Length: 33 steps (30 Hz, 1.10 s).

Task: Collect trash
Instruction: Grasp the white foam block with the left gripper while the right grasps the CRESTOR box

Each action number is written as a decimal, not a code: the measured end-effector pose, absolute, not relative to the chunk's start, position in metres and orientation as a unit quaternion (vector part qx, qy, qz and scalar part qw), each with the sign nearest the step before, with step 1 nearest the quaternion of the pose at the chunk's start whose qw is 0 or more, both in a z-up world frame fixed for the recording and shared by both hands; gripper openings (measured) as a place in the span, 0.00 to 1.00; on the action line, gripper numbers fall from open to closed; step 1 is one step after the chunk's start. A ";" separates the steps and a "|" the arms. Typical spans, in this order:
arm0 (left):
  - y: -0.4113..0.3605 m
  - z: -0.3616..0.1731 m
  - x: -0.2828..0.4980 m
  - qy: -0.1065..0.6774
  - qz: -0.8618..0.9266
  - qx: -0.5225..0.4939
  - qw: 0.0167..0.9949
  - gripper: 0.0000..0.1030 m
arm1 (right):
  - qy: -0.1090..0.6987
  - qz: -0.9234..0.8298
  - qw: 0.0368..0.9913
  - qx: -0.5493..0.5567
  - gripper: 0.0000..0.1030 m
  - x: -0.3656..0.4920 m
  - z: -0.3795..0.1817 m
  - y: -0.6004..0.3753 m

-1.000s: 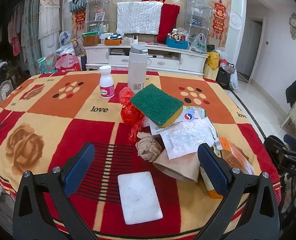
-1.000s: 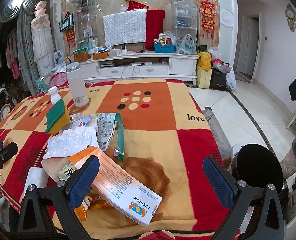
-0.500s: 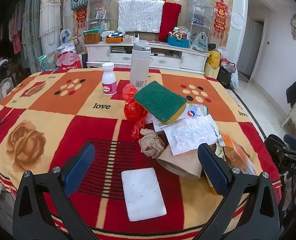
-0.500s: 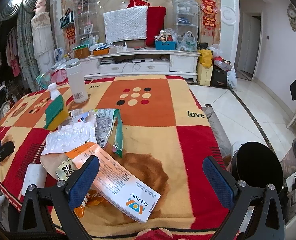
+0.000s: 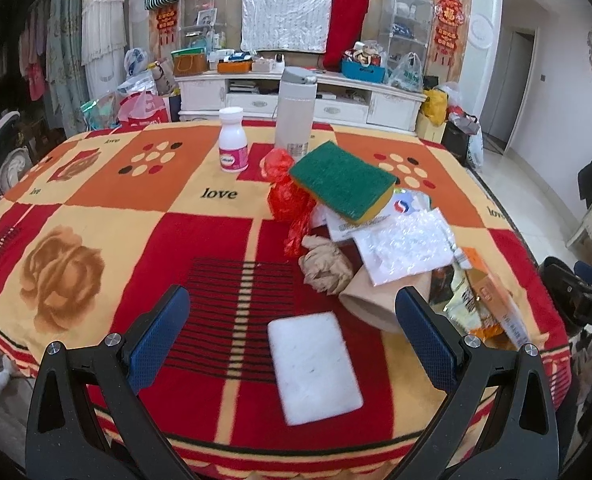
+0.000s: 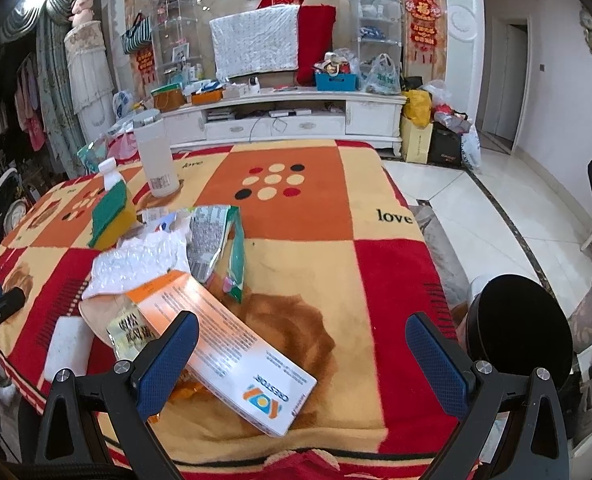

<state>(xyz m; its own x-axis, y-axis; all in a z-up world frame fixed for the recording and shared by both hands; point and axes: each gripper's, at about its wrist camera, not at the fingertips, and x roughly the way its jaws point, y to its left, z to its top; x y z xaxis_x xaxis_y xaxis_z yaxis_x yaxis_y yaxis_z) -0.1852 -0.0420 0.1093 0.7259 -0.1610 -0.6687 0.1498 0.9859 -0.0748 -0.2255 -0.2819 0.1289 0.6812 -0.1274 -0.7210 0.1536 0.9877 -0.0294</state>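
1. Blue-padded fingers of the left gripper (image 5: 292,328) stand wide apart and hold nothing; they hover over the near edge of the desk (image 5: 108,208), framing the white pad (image 5: 314,366), likely so either it or the pile behind it can be reached.
2. Landmark: the green sponge (image 5: 342,184). It rests tilted on top of the trash heap, propped up by the papers beneath it.
3. Just left of the sponge, touching it, is a crumpled red bag (image 5: 286,196); in front of the sponge lie a brown paper wad (image 5: 326,264) and a sheet of bubble wrap (image 5: 408,244), the wrap overlapping a tan envelope (image 5: 376,300).
4. Behind the sponge stand a flask (image 5: 296,110) and a pill bottle (image 5: 233,140), upright and apart from the heap, so probably not trash.
5. Right gripper (image 6: 302,354): fingers also spread wide, empty, poised over the orange box (image 6: 224,344), which lies flat in front of the sponge, leaning on a foil packet (image 6: 130,334).
6. A snack wrapper (image 6: 216,244) lies right of the sponge.
7. A black bin (image 6: 520,328) sits off the desk, far right of the sponge, its mouth facing the camera, probably where the trash is meant to go.
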 end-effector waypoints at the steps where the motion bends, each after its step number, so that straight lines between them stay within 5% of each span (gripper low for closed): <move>1: -0.038 0.107 -0.187 0.367 -0.085 -0.007 0.926 0.99 | 0.397 -0.072 0.915 0.018 1.00 -0.226 0.126 -0.284; 28: -0.060 0.036 -0.162 0.488 -0.139 0.010 0.862 0.99 | 0.481 0.142 0.865 0.009 0.98 -0.173 0.068 -0.277; 30: -0.062 0.032 -0.159 0.494 -0.140 0.011 0.858 0.99 | 0.486 0.149 0.861 0.008 0.90 -0.171 0.064 -0.274; 31: -0.062 0.030 -0.157 0.496 -0.141 0.011 0.857 0.97 | 0.490 0.154 0.858 0.011 0.76 -0.169 0.061 -0.273; 33: -0.062 0.027 -0.155 0.500 -0.145 0.011 0.854 0.79 | 0.501 0.163 0.850 0.030 0.65 -0.166 0.057 -0.274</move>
